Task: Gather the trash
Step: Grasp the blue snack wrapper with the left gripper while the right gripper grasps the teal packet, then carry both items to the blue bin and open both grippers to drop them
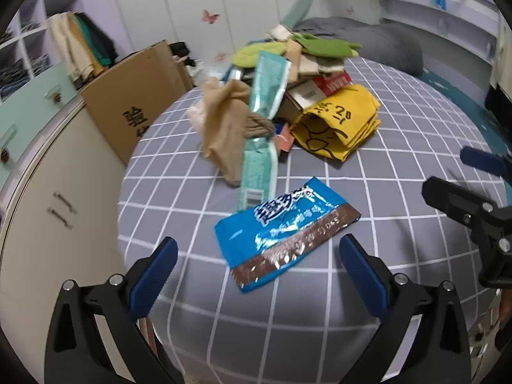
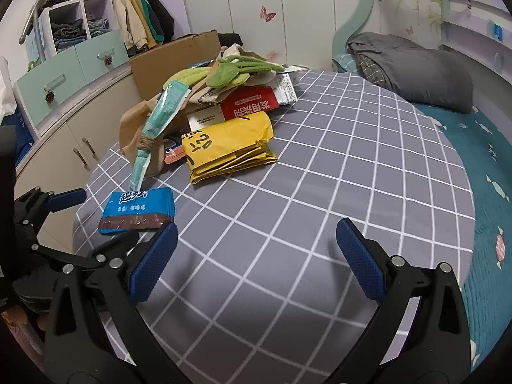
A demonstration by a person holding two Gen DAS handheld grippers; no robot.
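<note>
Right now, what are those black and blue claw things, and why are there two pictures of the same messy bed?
Those are two grabbing tools a person holds, one per hand. Each has a tiny camera looking out between its fingers, so you get two pictures. One shows the left claw, the other the right claw. Both are open and hold nothing. On the grey checked bedsheet lies a blue snack wrapper, just ahead of the left claw. Behind it is a pile: a yellow bag, a long teal packet, a red and white box and green cloth. The job is collecting the trash.
</note>
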